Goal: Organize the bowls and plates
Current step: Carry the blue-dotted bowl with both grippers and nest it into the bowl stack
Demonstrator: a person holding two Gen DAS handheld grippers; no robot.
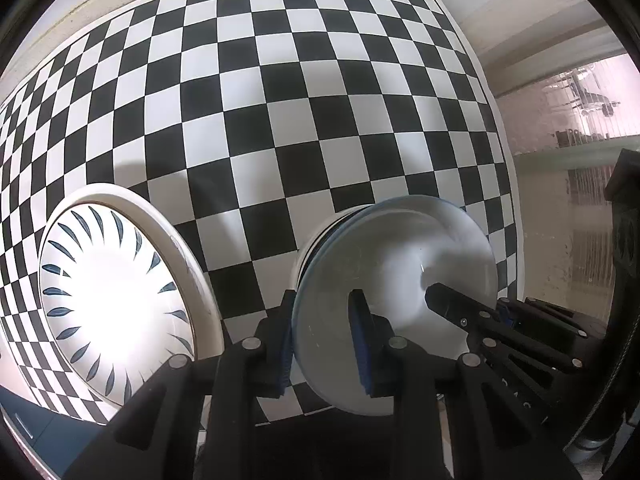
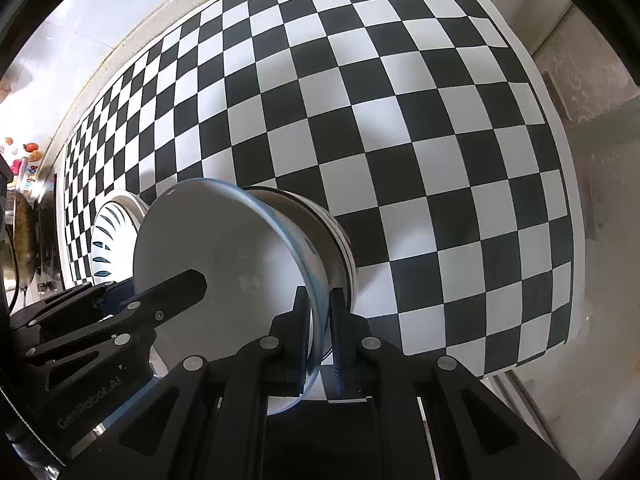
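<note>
Holding the white bowl [image 1: 396, 276] with both grippers at once, I have it over the checkered mat [image 1: 280, 100]. My left gripper [image 1: 324, 320] pinches one side of the rim, its blue pads [image 1: 360, 328] clamped narrow on the thin wall, one inside and one outside. My right gripper [image 2: 320, 316] does the same on the opposite side of the rim, jaws closed tight on the wall, and I can see its black finger reaching into the bowl from the left camera. The bowl sits nested in another bowl [image 2: 332, 232] with a dark band around its edge, and that lower one seems to rest on the mat, though I cannot tell for sure. Beside the bowl, on the mat and apart from it, lies a white plate [image 1: 116, 300] with blue leaf strokes fanned around its inside. Beyond the mat's far edge runs a pale counter [image 2: 120, 12].
</note>
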